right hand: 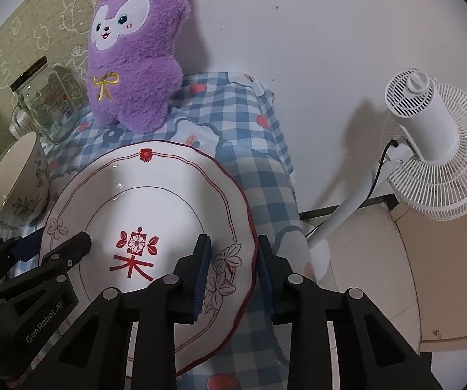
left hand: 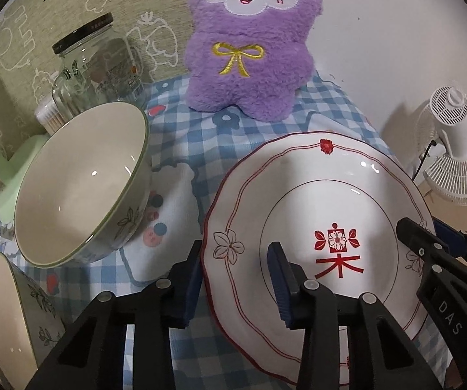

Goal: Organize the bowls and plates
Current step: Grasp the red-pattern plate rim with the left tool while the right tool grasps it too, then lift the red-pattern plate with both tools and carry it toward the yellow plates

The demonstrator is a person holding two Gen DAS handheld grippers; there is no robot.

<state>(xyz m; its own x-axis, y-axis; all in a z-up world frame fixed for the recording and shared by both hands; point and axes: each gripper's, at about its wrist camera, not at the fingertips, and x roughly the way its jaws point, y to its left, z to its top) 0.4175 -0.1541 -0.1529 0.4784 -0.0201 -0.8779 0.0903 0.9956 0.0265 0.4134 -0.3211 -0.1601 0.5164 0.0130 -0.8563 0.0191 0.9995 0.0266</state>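
The white plate (left hand: 314, 227) with red trim lies on the checked cloth (left hand: 181, 136) of the worktop; the left tongs (left hand: 236, 279) straddle its rim at about nine o'clock, one finger inside, one outside, jaws not pressing; the right tongs (right hand: 233, 269) straddle the rim at about three o'clock, likewise unclenched; a large bowl (left hand: 80, 188) rests tilted at ten o'clock from the plate, a second bowl (left hand: 12, 318) near it at eight o'clock; a purple plush toy (left hand: 249, 48) stands at twelve, a glass jar (left hand: 100, 65) beside it.

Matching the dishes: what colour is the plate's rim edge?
Dark red, on the white plate; clearest in the right wrist view.
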